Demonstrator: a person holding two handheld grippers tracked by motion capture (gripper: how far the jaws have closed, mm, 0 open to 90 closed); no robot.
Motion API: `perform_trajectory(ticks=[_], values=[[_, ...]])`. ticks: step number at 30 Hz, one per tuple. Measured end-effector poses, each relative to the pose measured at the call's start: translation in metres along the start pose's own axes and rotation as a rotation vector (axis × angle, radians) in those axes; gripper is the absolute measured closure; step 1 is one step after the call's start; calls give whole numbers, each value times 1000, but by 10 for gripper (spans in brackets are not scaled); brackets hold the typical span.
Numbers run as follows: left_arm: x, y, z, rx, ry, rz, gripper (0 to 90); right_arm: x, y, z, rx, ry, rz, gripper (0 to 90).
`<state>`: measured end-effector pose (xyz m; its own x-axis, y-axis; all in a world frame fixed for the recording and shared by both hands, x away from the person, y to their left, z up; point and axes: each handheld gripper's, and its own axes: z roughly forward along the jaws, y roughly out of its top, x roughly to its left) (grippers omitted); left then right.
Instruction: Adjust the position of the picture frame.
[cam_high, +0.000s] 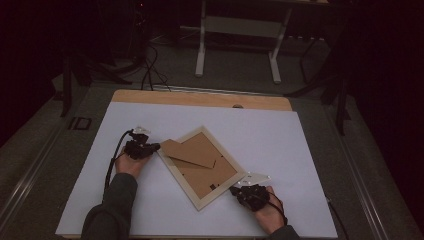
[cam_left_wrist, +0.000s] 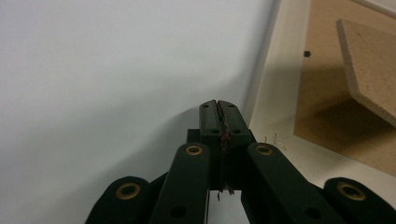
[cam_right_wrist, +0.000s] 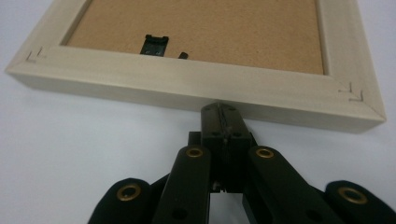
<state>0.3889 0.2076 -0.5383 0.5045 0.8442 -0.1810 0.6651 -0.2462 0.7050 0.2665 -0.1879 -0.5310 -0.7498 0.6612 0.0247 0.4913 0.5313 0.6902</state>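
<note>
Two clenched, empty tongs, left gripper and right gripper, brace opposite edges of the face-down picture frame, likely steadying it.

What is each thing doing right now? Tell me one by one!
picture frame: face down on the white sheet, lying at a slant
back stand: lifted off the backing
left gripper: shut, empty, beside the frame
right gripper: shut, empty, tips at the frame's edge

A white sheet covers the wooden surface, beyond which a grey floor bears a white-legged stand and black cables in dim light.
</note>
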Motion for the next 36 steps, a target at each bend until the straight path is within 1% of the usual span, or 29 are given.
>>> perform_trajectory(ticks=[2,3,4,5,8,9,11,13,15,20,24,29,30,33,36], values=[[0,-1,0,0,-8,1,900,0,0,0,0,0,0,897],[-2,-2,-1,-3,-18,5,900,-2,0,0,-1,-3,7,897],[-3,-3,-1,-2,-21,5,900,-5,-1,-1,2,-17,19,897],[-4,-3,-1,2,-27,13,900,-6,-1,-2,1,-19,19,897],[-4,-3,-1,4,-28,14,900,-7,-1,-2,1,-23,29,897],[-7,-3,-2,14,-34,26,900,-8,-2,-3,1,-28,35,897],[-9,-5,-3,11,-37,28,900,-9,-2,-3,1,-28,43,897],[-9,-7,-3,-1,-47,17,900,-9,-2,-3,1,-28,54,898],[-9,-8,-3,-4,-52,13,900,-9,-2,-3,3,-30,60,897],[-13,-9,-4,-2,-54,21,900,-6,-1,-2,2,-28,71,898],[-12,-12,-4,-17,-66,7,900,-6,-1,-2,0,-24,82,898],[-13,-14,-5,-25,-61,-2,900,-6,-1,-2,1,-20,92,898],[-14,-15,-5,-29,-60,-3,900,-7,-1,-2,3,-18,98,898],[-15,-17,-6,-30,-57,-3,900,-11,-1,-2,2,-1,136,898],[-18,-16,-7,-18,-48,11,900,-12,0,-2,5,-11,148,898]])
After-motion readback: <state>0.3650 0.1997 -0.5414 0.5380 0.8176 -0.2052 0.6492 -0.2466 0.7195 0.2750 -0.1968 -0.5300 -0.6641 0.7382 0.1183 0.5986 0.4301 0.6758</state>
